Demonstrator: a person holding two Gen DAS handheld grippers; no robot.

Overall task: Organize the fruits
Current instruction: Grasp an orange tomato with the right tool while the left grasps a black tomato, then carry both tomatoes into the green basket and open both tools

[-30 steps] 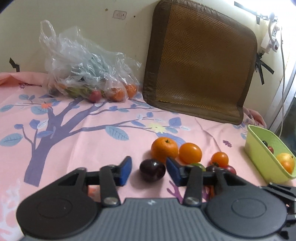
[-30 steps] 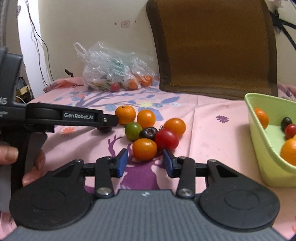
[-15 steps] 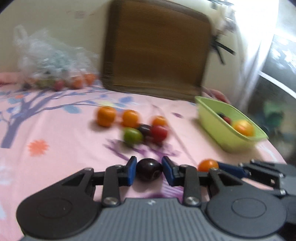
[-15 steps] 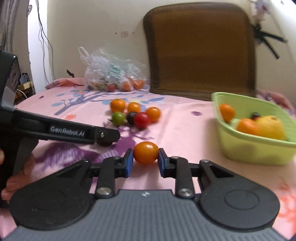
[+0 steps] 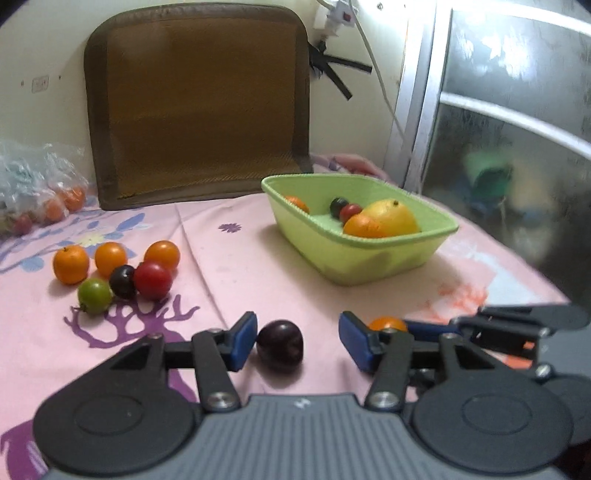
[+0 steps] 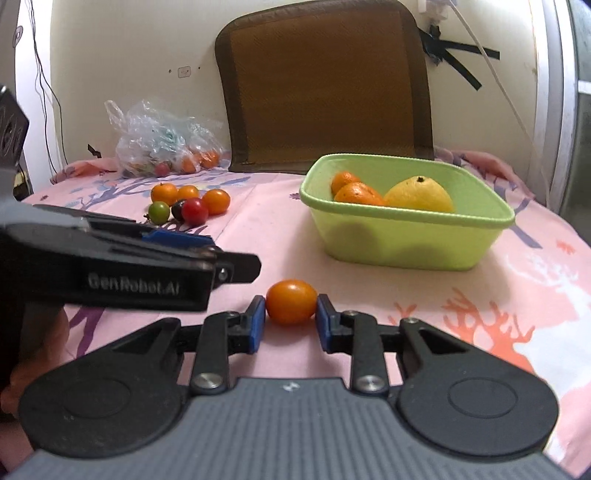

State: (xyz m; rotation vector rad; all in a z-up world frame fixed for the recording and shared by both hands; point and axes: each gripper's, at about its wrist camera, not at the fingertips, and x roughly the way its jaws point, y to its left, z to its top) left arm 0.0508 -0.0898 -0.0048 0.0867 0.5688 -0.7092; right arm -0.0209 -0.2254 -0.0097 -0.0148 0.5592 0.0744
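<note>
Ahead-right of both claws sits the green basket [image 6: 406,236]; the right claw [image 6: 291,319] grips an orange tomato [image 6: 291,302], the left claw [image 5: 297,341] gapes beside a dark plum [image 5: 280,341].

Both views are lit softly and warmly from indoors, with a blown-out glare at the top of the left-wrist view near the wall socket [image 5: 334,16]. The frosted window [image 5: 517,129] is smeared and hazy. Fisheye bending curves the brown mat [image 6: 325,85] and the picture edges. The green basket [image 6: 406,236] casts a soft shadow on the pink cloth [image 6: 517,295]. The plastic bag [image 5: 33,188] is blurred
</note>
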